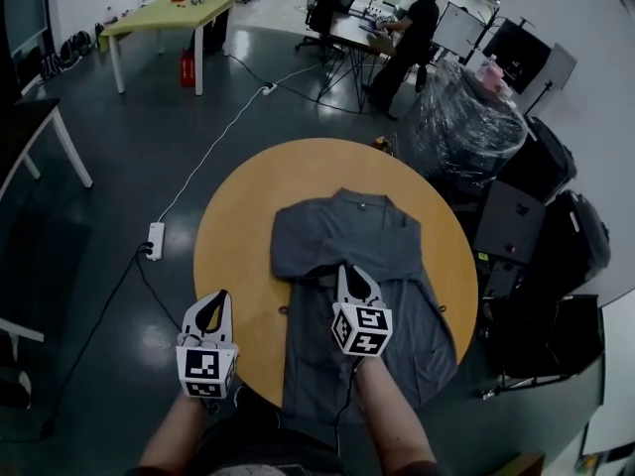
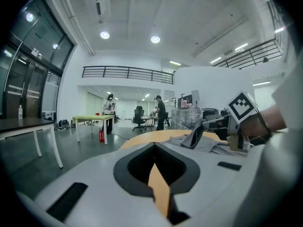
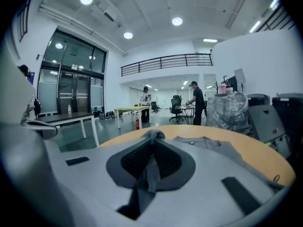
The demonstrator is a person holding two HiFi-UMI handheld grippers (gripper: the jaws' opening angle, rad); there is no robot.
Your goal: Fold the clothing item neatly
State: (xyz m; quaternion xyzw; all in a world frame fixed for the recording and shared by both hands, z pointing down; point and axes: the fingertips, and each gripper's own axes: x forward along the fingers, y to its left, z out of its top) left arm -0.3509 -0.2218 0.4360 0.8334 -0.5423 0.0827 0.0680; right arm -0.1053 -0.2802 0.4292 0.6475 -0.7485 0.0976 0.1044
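A grey shirt (image 1: 392,251) lies spread on the round wooden table (image 1: 238,226), its hem hanging over the near edge and its left part folded across the chest. My right gripper (image 1: 349,272) is over the shirt's middle, shut on a fold of the grey fabric (image 3: 146,174), which shows pinched between its jaws. My left gripper (image 1: 213,301) is shut and empty above the table's near left edge, apart from the shirt. In the left gripper view only the orange tabletop (image 2: 160,186) shows past the closed jaws, with the right gripper (image 2: 195,135) and the shirt (image 2: 213,146) off to the right.
A power strip (image 1: 155,240) and its cable lie on the floor left of the table. A plastic-wrapped bundle (image 1: 466,117) and black cases (image 1: 556,236) stand close behind and to the right. A green table (image 1: 169,13) and a person at a desk (image 1: 412,23) are far back.
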